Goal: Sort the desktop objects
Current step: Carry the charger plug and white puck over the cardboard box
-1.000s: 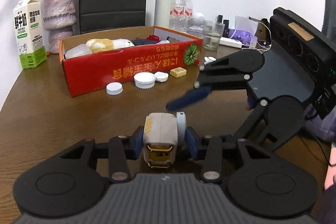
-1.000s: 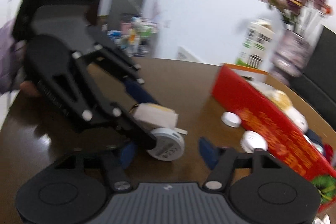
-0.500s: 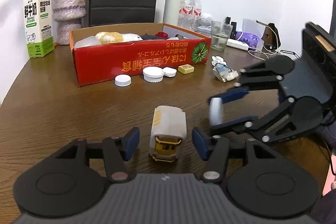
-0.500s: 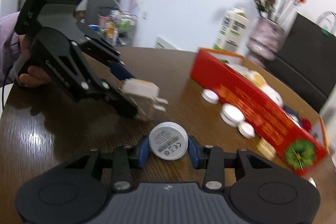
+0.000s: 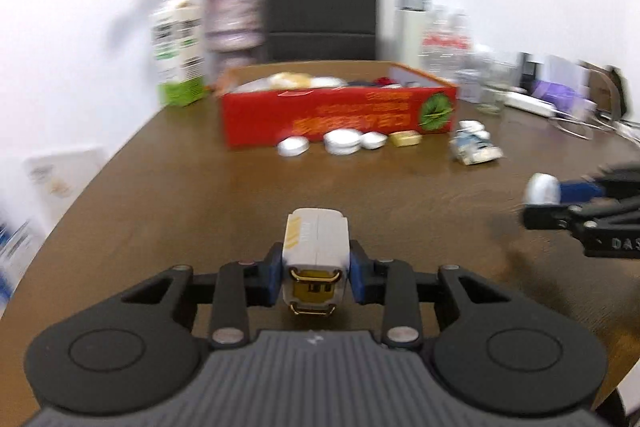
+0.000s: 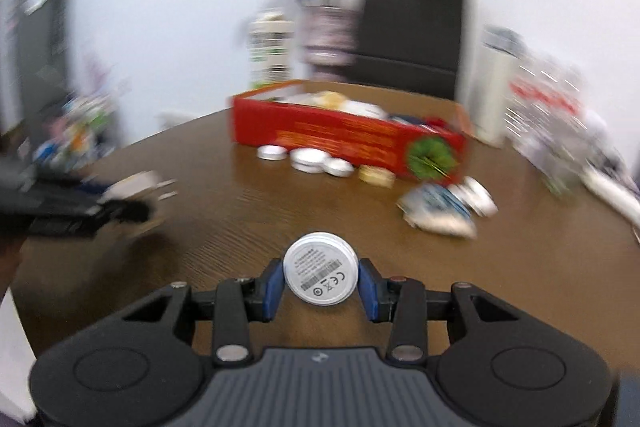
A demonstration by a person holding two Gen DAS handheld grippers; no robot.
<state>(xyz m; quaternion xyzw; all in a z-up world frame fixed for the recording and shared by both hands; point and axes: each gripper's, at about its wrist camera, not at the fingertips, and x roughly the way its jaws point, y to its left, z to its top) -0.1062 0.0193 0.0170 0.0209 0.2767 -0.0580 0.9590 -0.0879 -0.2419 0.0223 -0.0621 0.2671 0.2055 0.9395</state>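
Charger and disc pulled apart, one in each gripper

Half a second ago the left gripper [image 5: 316, 273] stood spread around the white charger [image 5: 316, 247]; now its jaws are closing, pads against it. The right gripper [image 6: 320, 285] pinches the round white disc [image 6: 320, 273]. The red box [image 5: 340, 111] lies at 12 o'clock, so each piece can be sorted separately

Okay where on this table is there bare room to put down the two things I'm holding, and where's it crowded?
Bare wood spans the near half of the table, between the grippers and the row of white lids. The strip against the red box is crowded: lids, a yellow block, then crumpled wrappers by its right corner. The far right edge is cluttered too.
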